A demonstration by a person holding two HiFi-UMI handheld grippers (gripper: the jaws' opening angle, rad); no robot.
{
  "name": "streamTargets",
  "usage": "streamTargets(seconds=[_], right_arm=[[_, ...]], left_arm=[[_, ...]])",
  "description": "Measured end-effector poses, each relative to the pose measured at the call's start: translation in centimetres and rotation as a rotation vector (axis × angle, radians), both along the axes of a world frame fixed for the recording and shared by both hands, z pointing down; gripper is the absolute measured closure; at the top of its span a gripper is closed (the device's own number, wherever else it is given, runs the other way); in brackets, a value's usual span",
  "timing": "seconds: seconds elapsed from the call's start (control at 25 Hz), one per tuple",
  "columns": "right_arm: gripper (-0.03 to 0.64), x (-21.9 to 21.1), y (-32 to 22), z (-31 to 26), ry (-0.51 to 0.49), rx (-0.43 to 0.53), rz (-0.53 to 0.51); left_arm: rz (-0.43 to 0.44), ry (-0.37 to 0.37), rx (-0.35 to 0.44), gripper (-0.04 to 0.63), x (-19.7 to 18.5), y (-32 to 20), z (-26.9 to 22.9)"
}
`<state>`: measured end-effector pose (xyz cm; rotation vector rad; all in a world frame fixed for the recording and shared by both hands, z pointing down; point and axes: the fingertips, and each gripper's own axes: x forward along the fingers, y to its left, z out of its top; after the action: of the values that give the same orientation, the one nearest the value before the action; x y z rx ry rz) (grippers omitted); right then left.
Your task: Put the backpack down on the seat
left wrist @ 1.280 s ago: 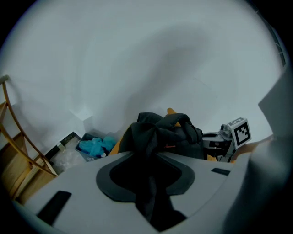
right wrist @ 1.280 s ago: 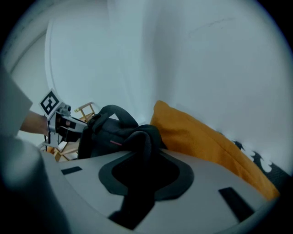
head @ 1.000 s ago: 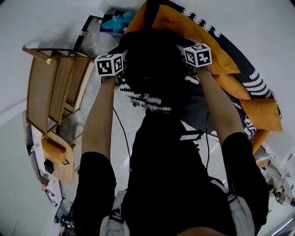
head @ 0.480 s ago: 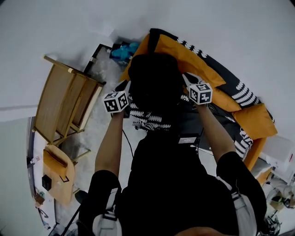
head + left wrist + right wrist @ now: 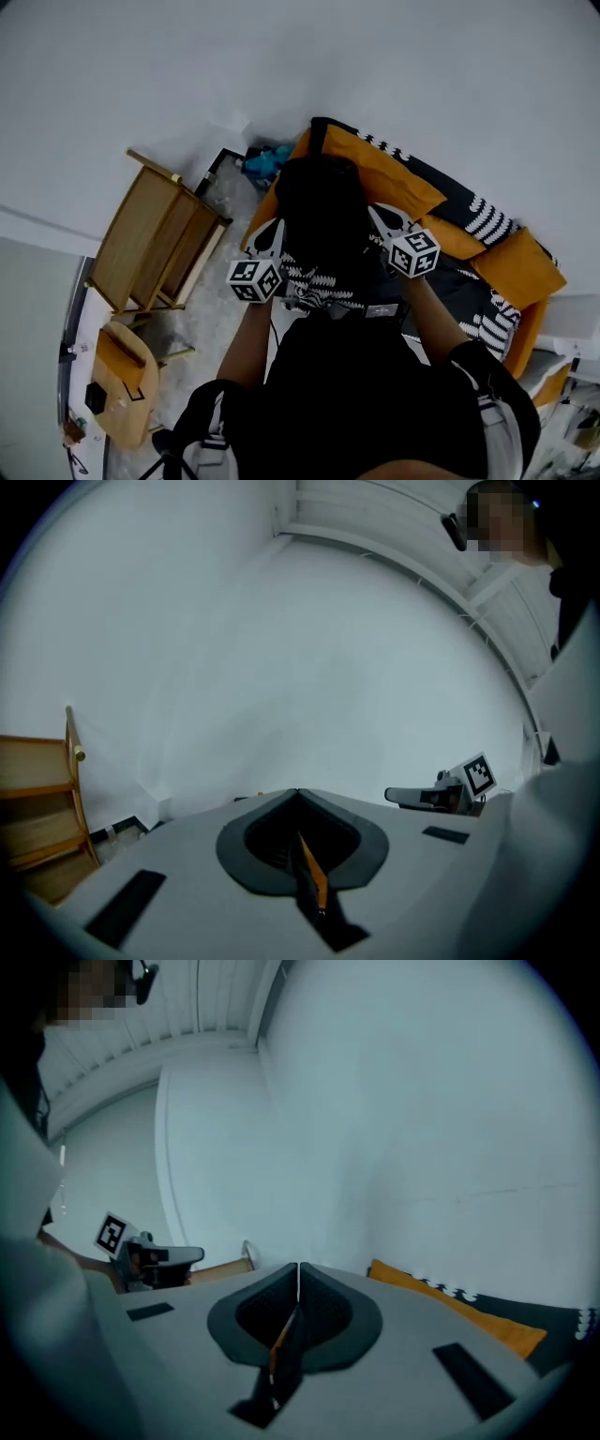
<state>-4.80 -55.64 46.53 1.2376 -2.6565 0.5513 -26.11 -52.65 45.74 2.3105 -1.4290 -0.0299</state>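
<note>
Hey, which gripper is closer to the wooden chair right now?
Left. In the head view the left gripper is just right of the wooden chair; the right gripper is farther right, across the black backpack, over the orange sofa.

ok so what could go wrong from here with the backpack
1. The backpack seems to stand on end on the sofa seat, against the orange cushion. It might slump forward toward the floor.
2. The left gripper and right gripper, whose jaws have just closed with nothing between them, flank the backpack closely. A sideways swing could knock it over.
</note>
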Motion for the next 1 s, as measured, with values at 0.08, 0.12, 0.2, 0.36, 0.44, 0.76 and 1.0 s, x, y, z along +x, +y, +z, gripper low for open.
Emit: streamTargets(seconds=[0.08, 0.12, 0.2, 0.36, 0.44, 0.76, 1.0], right_arm=[[0.581, -1.1, 2.7, -2.7, -0.039, 0.073, -0.085], [0.581, -1.2, 4.1, -4.1, -0.05, 0.117, -0.111], [0.581, -0.4, 6.7, -6.3, -0.077, 0.191, -0.121], [0.581, 2.7, 12.4, -8.9, -0.147, 0.238, -0.103], [0.581, 4.3, 15.5, -9.6, -0.178, 0.254, -0.103], [0.583, 11.2, 24.7, -7.8, -0.151, 0.232, 0.042], [0.584, 12.8, 31.0, -7.8, -0.097, 0.23, 0.041]], left_arm=[[0.006, -0.01, 0.033, 0.58, 0.8, 2.4, -1.4], [0.017, -0.021, 0.049, 0.58, 1.4, 3.6, -2.1], [0.034, -0.059, 0.083, 0.58, 2.8, 6.1, -3.4], [0.009, -0.105, 0.129, 0.58, 4.6, 11.9, -5.5], [0.002, -0.121, 0.145, 0.58, 5.7, 15.1, -6.2], [-0.008, -0.162, 0.151, 0.58, 11.1, 26.8, -6.4], [-0.058, -0.178, 0.156, 0.58, 11.4, 32.1, -7.3]])
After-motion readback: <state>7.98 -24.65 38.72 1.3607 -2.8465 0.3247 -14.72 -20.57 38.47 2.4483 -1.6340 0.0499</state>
